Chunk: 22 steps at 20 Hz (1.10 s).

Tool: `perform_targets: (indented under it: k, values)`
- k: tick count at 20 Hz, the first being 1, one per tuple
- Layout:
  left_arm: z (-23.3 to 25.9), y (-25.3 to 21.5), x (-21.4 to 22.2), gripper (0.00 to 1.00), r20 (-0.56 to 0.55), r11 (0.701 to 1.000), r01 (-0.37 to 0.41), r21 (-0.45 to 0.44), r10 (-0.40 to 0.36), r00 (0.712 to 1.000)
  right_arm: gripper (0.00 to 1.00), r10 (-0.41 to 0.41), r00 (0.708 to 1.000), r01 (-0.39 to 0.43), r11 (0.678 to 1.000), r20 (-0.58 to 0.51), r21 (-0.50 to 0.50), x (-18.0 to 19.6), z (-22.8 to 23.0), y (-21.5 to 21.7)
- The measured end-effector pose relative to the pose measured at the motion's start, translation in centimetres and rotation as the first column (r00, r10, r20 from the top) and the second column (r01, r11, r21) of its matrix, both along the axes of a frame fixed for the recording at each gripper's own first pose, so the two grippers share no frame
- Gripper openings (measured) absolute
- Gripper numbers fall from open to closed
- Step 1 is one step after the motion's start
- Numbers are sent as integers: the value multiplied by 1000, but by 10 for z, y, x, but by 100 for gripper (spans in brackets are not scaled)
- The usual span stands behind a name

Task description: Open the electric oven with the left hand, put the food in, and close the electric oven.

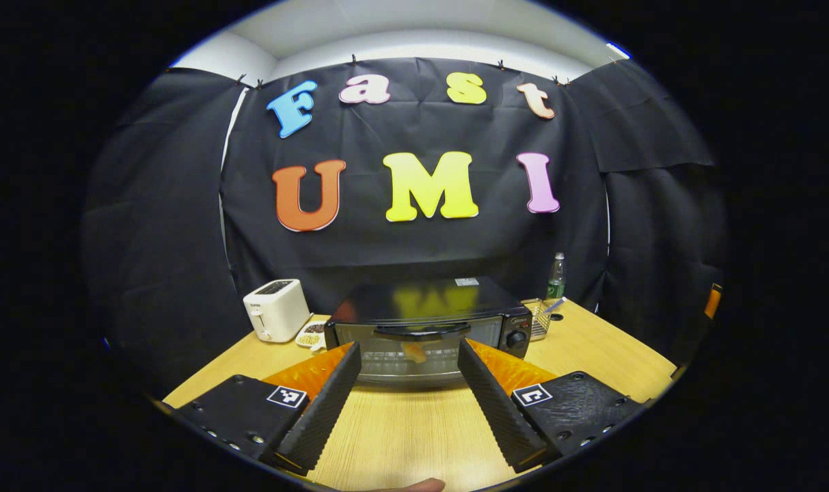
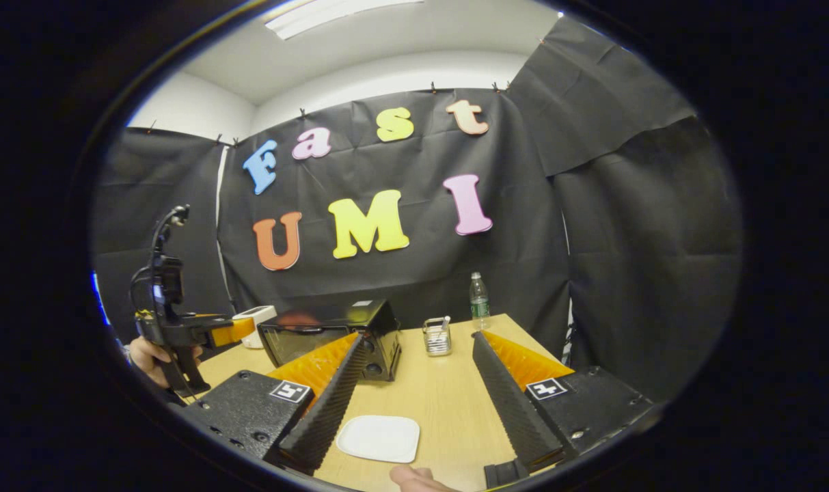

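The tabletop is a pale wooden slab carrying everything. At its far side sits one oven, door closed, with something pale that may be the food behind the glass, so the task looks about done. One toaster stands left of the oven, one small dish between them, one wire basket and one bottle to its right. One empty white plate lies near the right gripper.

The left gripper hangs in front of the oven door, well short of it, fingers wide and empty; the right's fingers are equally wide and empty.

I'd worry the door may not be fully latched; a careless knock from the left fingers on the handle could drop it open.
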<state>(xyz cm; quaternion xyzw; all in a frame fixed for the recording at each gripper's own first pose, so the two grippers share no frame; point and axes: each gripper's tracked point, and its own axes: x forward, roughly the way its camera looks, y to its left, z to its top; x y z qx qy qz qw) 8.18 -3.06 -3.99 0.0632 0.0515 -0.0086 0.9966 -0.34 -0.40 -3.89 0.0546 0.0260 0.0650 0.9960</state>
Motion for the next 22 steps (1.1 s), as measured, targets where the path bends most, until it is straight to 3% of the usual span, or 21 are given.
perform_targets:
  k: [4,5,6,14,22]
  values:
    - [20,3,-34,94,42,1000,12,-13,-11,999,96,4,1000,-4,1000,29,6,-5,15,0]
    - [27,2,-40,89,57,1000,17,-18,-16,998,96,3,999,-3,1000,33,7,-5,18,0]
    - [32,3,-47,94,70,1000,20,-21,-18,997,96,3,999,-3,1000,34,4,-5,18,1]
    - [66,12,-103,95,172,1000,21,-13,-18,985,96,-3,999,5,999,52,-51,-3,33,10]
    - [45,40,-123,95,177,999,-41,-11,43,983,96,-13,997,17,999,75,-48,-1,41,35]
